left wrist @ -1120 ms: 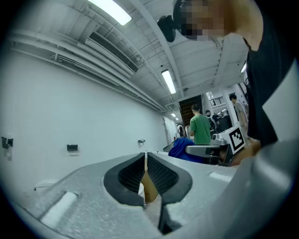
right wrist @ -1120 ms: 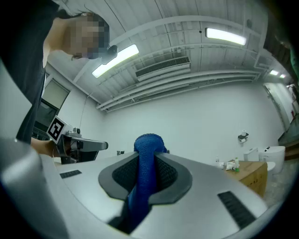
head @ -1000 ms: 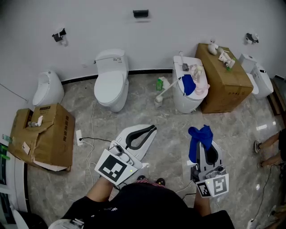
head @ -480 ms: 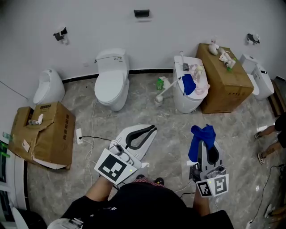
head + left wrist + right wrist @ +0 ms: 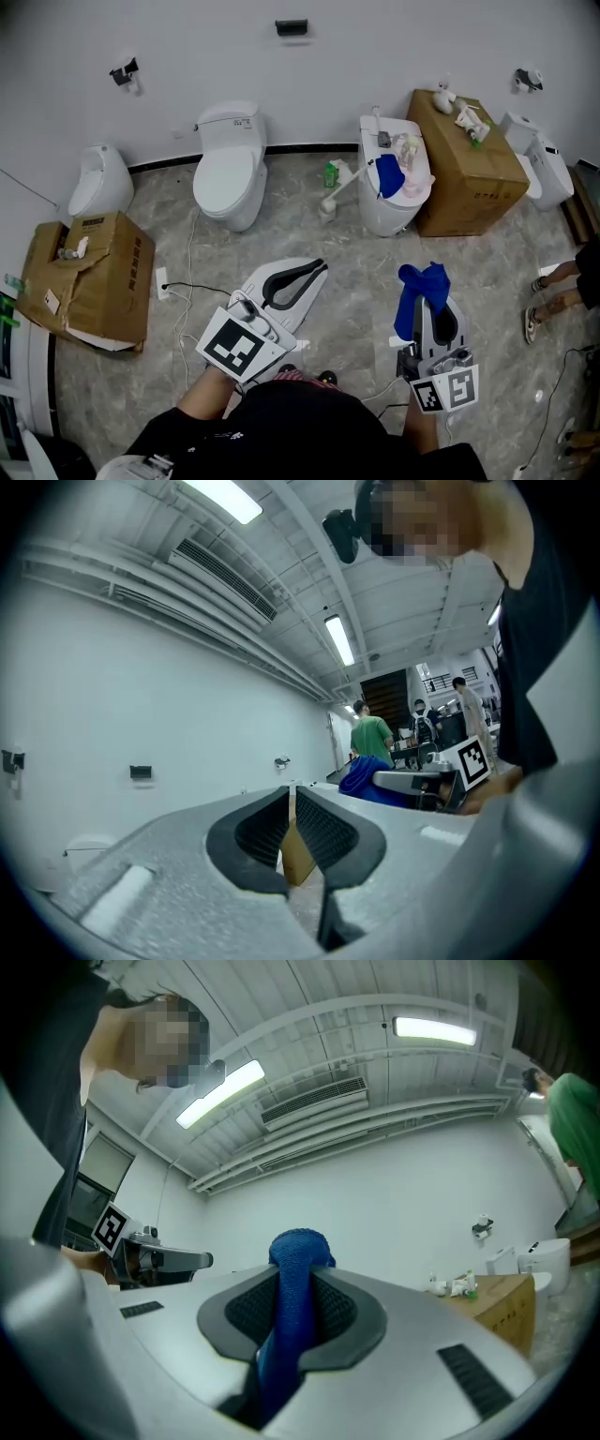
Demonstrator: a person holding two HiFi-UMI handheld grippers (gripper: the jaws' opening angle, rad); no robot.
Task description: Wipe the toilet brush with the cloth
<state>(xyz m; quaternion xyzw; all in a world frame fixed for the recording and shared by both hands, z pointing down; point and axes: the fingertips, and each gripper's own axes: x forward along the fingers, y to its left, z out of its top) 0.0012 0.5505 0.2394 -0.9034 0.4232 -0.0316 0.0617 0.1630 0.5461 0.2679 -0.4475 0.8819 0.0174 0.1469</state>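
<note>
Far right, the brown box [image 5: 473, 173] carries small items on top, and the open box [image 5: 94, 281] at left holds small clutter. The brush [image 5: 345, 193] leans on the far toilet [image 5: 389, 202], head on the floor, well away from both grippers. Right gripper [image 5: 433, 302] clamps the blue cloth [image 5: 419, 281]. Left gripper [image 5: 317, 269] is closed, empty.

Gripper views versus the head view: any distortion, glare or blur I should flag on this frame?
Head view: even, soft light, sharp, blue cloth clearly readable. Left gripper view: heavy fisheye with dark corners, ceiling lights blown out, near fingers slightly soft. Right gripper view: same fisheye and dark rim, cloth crisp between the fingers; a mosaic patch sits top left.
</note>
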